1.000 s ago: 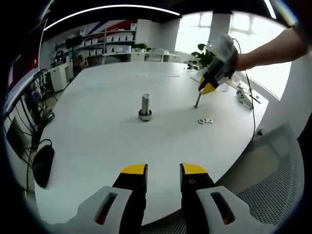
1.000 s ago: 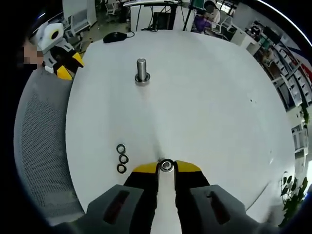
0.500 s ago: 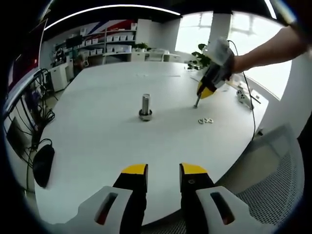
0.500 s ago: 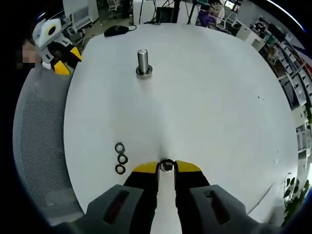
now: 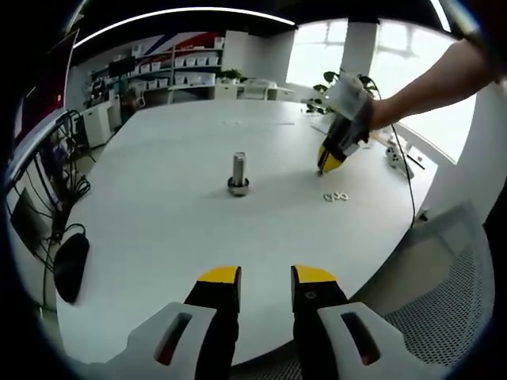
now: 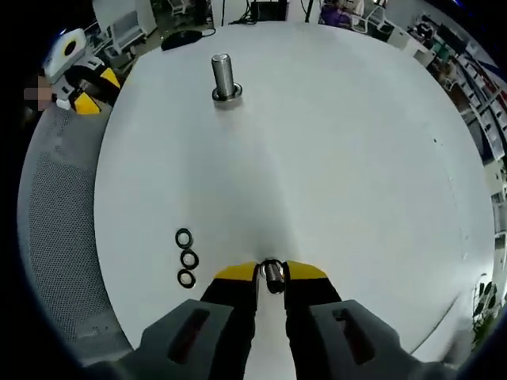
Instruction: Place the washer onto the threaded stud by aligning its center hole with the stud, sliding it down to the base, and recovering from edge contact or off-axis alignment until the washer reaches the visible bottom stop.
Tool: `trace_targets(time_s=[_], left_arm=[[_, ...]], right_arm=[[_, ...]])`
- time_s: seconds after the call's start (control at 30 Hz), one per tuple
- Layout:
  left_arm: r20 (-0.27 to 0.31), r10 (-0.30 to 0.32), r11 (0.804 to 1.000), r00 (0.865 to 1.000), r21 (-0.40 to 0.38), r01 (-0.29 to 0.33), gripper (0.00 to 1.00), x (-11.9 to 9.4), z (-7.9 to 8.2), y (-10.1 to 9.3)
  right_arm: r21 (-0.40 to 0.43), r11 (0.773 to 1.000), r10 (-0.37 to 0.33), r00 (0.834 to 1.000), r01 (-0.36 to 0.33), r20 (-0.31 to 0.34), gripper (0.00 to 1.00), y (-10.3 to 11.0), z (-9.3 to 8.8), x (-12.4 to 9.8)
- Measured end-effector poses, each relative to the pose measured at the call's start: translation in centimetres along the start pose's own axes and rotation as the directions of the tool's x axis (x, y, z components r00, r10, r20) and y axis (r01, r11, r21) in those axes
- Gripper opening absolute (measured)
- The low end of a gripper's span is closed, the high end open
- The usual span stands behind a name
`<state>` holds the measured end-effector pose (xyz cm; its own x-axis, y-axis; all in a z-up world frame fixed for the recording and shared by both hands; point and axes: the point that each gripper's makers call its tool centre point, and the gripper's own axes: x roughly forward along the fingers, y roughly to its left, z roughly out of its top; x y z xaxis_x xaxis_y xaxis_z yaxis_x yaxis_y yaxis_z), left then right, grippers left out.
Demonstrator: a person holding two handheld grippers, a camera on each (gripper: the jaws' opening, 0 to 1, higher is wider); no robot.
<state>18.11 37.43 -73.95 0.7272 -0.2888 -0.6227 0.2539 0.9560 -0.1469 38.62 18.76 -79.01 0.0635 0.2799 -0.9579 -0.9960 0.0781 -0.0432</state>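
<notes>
A steel threaded stud (image 5: pixel 238 174) stands upright on its round base in the middle of the white table (image 5: pixel 158 222); in the right gripper view the stud (image 6: pixel 223 77) is far ahead. Three dark washers (image 5: pixel 337 196) lie in a row, and the same washers (image 6: pixel 185 259) sit just left of my right gripper's jaws. My right gripper (image 6: pixel 271 271) is shut on a small round metal piece (image 6: pixel 272 276), its tips close above the table. In the left gripper view, the right gripper (image 5: pixel 327 161) hovers beyond the washers. My left gripper (image 5: pixel 265 277) is open and holds nothing.
A grey mesh chair (image 6: pixel 55 237) stands at the table's edge. A black mouse (image 5: pixel 70 267) lies at the table's left side. A cable (image 5: pixel 408 186) and small items lie at the right edge. Shelves and plants stand behind.
My right gripper has sunk toward the table with the metal piece, closer to the washers. The left gripper has stayed still.
</notes>
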Motion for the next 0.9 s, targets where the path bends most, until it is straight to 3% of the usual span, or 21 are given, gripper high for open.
trace_targets(time_s=[0.33,0.6,0.9], left_arm=[[-0.018,0.003,1.0,1.0,-0.002,-0.003,0.22,0.1,-0.3,0.0],[-0.033,0.002,1.0,0.999,-0.003,-0.002,0.22,0.2,-0.6,0.0],[-0.035,0.002,1.0,0.999,-0.003,-0.002,0.23,0.2,-0.6,0.0]], right_arm=[[0.041,0.999,0.0,1.0,0.0,0.016,0.19,-0.1,-0.2,0.7],[0.08,0.997,-0.027,0.998,0.022,0.063,0.25,-0.1,-0.6,-0.5],[0.176,0.984,-0.056,0.994,0.039,0.093,0.29,0.6,-3.7,-1.4]])
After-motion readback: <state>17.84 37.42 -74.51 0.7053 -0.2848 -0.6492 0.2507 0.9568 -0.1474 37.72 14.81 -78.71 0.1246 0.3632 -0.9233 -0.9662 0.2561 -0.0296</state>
